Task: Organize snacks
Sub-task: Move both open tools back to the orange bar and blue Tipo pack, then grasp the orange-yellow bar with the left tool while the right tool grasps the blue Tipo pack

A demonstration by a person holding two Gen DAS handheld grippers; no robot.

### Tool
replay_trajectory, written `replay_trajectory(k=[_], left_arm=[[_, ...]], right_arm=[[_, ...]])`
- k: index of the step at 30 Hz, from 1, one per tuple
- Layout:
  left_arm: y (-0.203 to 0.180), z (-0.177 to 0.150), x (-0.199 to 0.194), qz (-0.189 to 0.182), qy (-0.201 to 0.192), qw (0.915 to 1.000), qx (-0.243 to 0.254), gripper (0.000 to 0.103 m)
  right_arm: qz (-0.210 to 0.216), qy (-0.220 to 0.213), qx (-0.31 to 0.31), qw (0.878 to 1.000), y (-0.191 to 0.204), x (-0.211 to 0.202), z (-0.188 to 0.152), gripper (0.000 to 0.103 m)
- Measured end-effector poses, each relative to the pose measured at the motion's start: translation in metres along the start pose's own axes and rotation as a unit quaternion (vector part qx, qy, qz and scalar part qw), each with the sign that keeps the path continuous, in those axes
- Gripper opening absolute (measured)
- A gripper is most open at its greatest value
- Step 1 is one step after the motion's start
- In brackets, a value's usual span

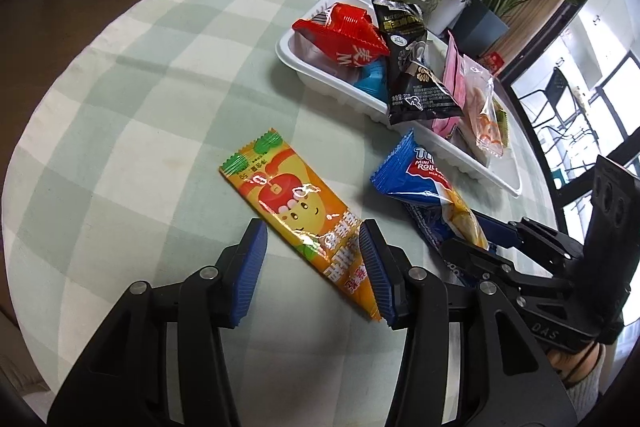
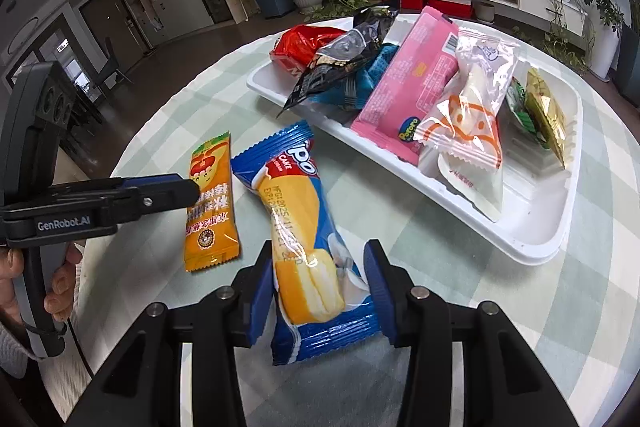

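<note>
on the checked tablecloth [image 1: 120, 107], near the white tray [image 2: 532, 247]'s long edge, my left tongs [image 1: 312, 263] are spread wide over the orange snack bar [image 1: 296, 215], one pad touching its side, nothing pinched yet; my right tongs [image 2: 320, 283] stand released either side of the blue roll cake packet [image 2: 304, 243], which lies just beside the orange one, both outside the tray; inside it sit the red packet [image 1: 344, 35], black packet [image 1: 416, 67] and pink packet [image 2: 408, 83]
</note>
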State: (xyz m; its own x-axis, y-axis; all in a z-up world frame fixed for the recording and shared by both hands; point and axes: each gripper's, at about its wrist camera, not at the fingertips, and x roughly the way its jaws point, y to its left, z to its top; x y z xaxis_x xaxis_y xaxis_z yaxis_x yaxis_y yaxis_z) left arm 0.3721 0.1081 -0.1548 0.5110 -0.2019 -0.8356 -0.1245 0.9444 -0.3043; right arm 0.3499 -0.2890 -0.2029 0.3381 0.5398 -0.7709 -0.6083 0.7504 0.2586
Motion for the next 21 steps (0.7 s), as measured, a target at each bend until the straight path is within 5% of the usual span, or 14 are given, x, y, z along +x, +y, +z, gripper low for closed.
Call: replay_trajectory(k=[7,14,21], left_arm=[[-0.016,0.003,0.007,0.034,-0.01,0.9994,-0.001,0.055],[-0.035,-0.004,0.016,0.09,-0.022,0.9939,0.061,0.056],[-0.039,-0.011,0.018,0.103,-0.032,0.9898,0.094,0.056]], right_arm=[[0.0,-0.002,0.002,1.0,0.0,0.0,0.0,0.047],[-0.013,-0.001,-0.009,1.0,0.006,0.001,0.0,0.049],[-0.02,0.003,-0.03,0.999,0.017,0.006,0.0,0.064]])
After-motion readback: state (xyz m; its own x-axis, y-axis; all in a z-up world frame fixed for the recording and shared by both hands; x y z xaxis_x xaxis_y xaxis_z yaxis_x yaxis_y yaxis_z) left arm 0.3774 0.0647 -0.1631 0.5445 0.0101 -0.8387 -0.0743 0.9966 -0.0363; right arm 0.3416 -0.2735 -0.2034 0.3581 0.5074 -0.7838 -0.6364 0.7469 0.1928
